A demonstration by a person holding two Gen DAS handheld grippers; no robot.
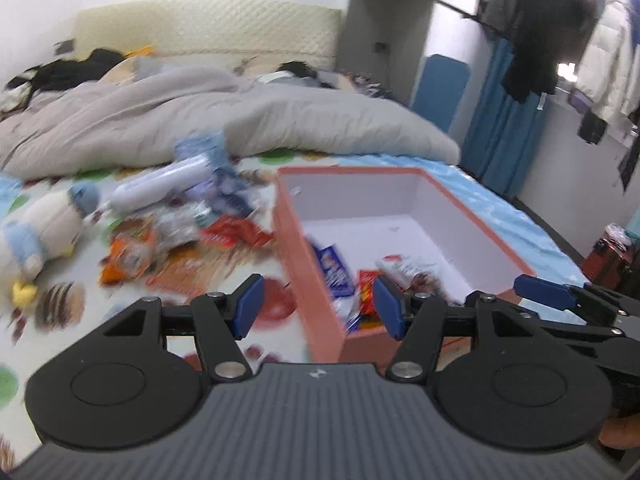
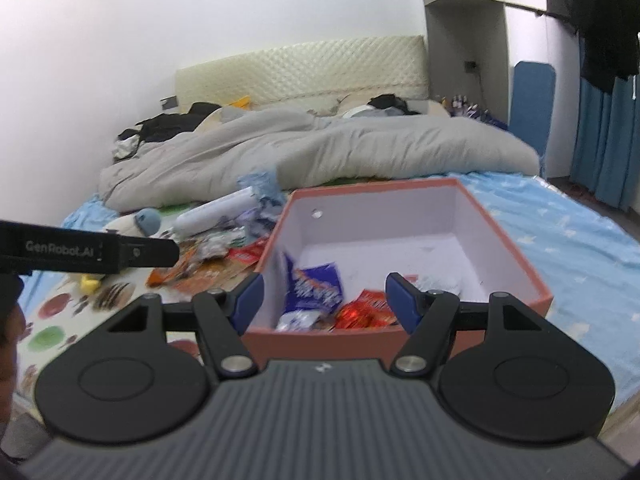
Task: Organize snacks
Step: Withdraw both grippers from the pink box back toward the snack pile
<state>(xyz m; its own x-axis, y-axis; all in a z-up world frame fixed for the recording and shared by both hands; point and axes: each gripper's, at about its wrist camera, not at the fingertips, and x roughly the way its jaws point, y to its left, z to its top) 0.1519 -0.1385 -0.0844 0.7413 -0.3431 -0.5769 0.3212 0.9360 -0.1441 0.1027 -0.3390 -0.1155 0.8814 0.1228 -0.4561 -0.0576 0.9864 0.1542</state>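
Meanwhile, both grippers, left gripper [image 1: 318, 306] and right gripper [image 2: 323, 302], hover with fingers wide and empty above a pink box [image 2: 516, 240] on the bed [image 2: 568, 236]; snack packets [image 2: 316, 292] lie inside, more snacks [image 1: 168, 236] heaped just beside it.

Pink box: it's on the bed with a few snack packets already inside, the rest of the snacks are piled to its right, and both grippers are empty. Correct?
Not quite. The loose snack pile lies to the left of the pink box, not its right, as the right wrist view shows. The rest holds: a few packets are inside, and the left gripper and right gripper are open and empty.
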